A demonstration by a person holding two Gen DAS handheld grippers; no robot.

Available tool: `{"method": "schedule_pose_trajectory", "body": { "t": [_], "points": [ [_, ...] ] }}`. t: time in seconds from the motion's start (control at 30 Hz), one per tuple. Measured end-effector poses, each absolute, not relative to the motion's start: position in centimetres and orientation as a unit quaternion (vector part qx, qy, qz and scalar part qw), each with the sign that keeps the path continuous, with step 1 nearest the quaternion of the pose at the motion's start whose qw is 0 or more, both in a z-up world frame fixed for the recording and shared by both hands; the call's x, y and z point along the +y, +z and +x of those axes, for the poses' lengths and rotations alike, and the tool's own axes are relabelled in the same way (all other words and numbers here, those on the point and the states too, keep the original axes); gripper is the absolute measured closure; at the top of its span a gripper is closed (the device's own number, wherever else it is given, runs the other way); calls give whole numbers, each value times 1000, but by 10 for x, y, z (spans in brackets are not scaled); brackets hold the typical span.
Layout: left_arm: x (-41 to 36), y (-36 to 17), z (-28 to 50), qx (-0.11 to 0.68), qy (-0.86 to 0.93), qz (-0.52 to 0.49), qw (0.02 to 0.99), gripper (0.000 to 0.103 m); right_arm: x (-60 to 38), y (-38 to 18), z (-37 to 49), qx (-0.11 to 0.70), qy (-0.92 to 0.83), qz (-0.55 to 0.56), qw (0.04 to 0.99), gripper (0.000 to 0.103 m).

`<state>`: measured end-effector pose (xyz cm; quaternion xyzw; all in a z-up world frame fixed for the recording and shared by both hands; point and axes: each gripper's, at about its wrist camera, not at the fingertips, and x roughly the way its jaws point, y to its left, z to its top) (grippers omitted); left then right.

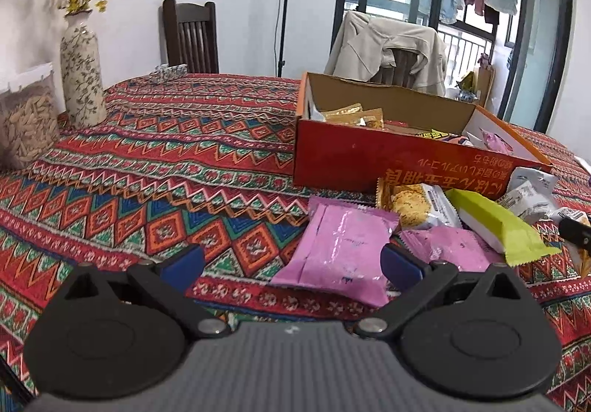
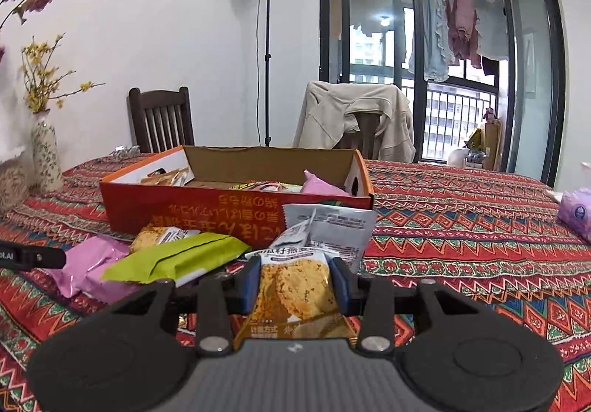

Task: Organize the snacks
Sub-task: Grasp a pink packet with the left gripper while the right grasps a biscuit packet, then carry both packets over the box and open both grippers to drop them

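Right now my right gripper (image 2: 297, 288) is clamped on a cracker packet (image 2: 295, 295), low centre of the right wrist frame, pads pinching its two side edges. It looks light, crinkly and slippery, and the crackers inside would likely crumble, so a gentle grip across the middle suits it. The red box (image 2: 236, 207) sits just above, mid-frame. My left gripper (image 1: 291, 264) stands wide apart over the pink packet (image 1: 343, 249), lower centre.
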<state>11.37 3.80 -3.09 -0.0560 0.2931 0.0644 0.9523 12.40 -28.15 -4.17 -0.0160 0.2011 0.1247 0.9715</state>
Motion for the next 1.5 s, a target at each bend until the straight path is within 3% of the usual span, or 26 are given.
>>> {"method": "schedule_pose_trajectory", "body": {
  "t": [0.8,0.97,1.1,1.5],
  "points": [
    [14,-48,159,353,50,-20,934,1,-296,-43,127,190,94,26,977,64],
    [17,-50,158,353,50,-28,934,12,-295,-43,127,190,95,25,977,64],
    [16,-47,153,340,42,-27,939,38,-295,-43,128,190,95,24,977,64],
    [22,-36,135,281,58,-46,957,40,-297,-42,123,174,94,28,980,64]
  ]
}}
